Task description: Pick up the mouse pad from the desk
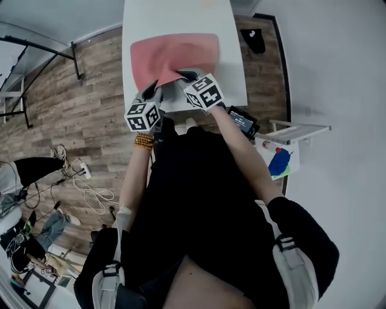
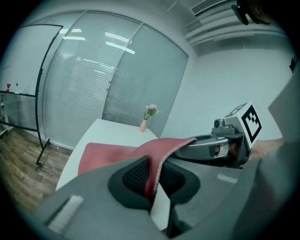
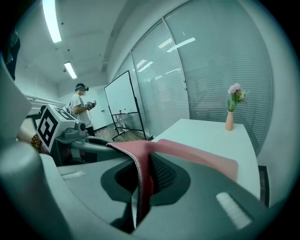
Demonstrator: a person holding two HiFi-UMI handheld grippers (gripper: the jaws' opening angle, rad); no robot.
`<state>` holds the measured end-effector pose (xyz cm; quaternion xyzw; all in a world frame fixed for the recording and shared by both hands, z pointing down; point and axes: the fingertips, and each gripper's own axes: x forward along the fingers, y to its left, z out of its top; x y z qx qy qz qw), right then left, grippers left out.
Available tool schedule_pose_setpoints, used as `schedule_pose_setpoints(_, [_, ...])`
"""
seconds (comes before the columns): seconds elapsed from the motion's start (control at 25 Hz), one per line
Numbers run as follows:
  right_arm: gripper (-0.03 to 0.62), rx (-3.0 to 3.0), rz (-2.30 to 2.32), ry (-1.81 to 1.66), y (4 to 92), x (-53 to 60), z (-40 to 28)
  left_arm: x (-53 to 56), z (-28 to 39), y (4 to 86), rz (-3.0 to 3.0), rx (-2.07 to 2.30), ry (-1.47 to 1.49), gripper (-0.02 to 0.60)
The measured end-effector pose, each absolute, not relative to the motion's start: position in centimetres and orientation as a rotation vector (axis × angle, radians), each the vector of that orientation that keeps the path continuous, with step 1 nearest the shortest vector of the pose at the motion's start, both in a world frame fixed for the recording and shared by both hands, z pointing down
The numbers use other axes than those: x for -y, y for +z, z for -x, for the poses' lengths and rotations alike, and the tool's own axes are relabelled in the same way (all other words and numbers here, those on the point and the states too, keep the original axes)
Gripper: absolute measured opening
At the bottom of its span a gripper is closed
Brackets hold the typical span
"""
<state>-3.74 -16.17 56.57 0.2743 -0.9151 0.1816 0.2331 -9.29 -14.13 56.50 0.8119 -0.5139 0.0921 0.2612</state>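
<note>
A pinkish-red mouse pad [image 1: 175, 54] lies on the white desk [image 1: 175, 15], its near edge raised off the top. My left gripper [image 1: 151, 89] is shut on the pad's near-left edge, and my right gripper [image 1: 184, 77] is shut on the near edge just beside it. In the left gripper view the pad [image 2: 108, 154] folds up into the left gripper [image 2: 153, 180], with the right gripper [image 2: 220, 145] close alongside. The right gripper view shows the pad [image 3: 197, 157] pinched in the right gripper [image 3: 143, 180] by its stitched edge.
A small vase with flowers [image 2: 143, 124] stands at the desk's far end. Right of the desk sits a black device [image 1: 243, 119] and a low stand holding blue items [image 1: 278, 163]. Cables [image 1: 90, 190] lie on the wood floor. A person [image 3: 80, 110] stands by a whiteboard [image 3: 119, 105].
</note>
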Motion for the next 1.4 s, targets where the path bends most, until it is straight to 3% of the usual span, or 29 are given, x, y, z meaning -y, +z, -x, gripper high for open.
schedule_pose_setpoints(0.96, [0.041, 2.747, -0.902, 0.463, 47.3, 17.6, 4.2, 16.2, 9.8, 45.5, -2.346, 1.457, -0.029, 0.036])
schedule_pose_setpoints(1.4, [0.041, 2.776, -0.994, 0.187, 43.3, 17.0, 4.2, 15.3, 9.8, 41.4, -2.390, 1.518, -0.082, 0.031])
